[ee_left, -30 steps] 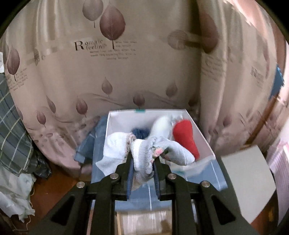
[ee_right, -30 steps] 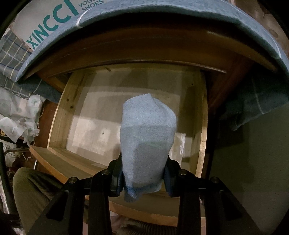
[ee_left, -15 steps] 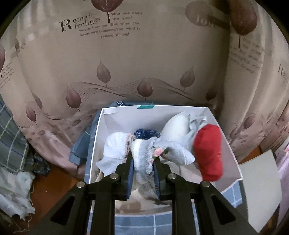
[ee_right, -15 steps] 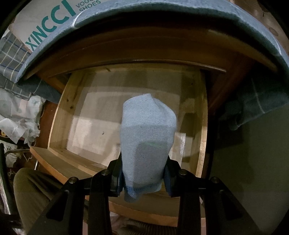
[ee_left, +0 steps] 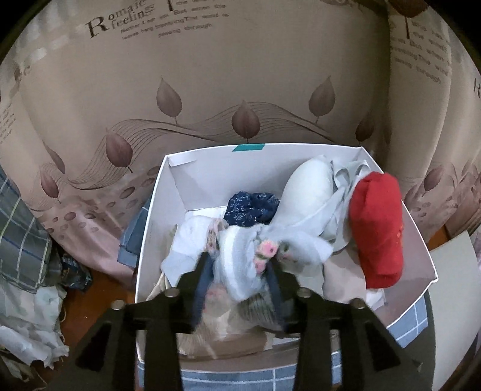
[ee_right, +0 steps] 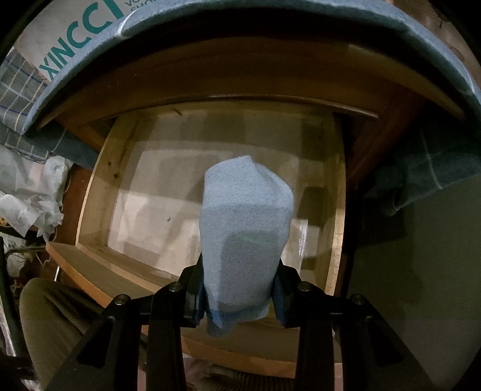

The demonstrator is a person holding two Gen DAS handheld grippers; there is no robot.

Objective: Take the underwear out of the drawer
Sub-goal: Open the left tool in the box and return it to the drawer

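At lower centre, the left gripper (ee_left: 239, 267) has just been opening, jaws clear of the pale underwear (ee_left: 240, 258) between them (over the white box (ee_left: 153, 210)). The right gripper (ee_right: 239, 288) pinches a blue garment (ee_right: 245, 231) above the drawer (ee_right: 99, 180).

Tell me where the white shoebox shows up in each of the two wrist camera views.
Left wrist: the white shoebox fills the centre and lower middle, open top facing the camera.
Right wrist: only a strip of its side, with teal lettering, shows at the top left edge.
Shared landmark: the blue checked cloth under the box, along the bottom in the left wrist view and arching over the top and hanging at the right in the right wrist view.
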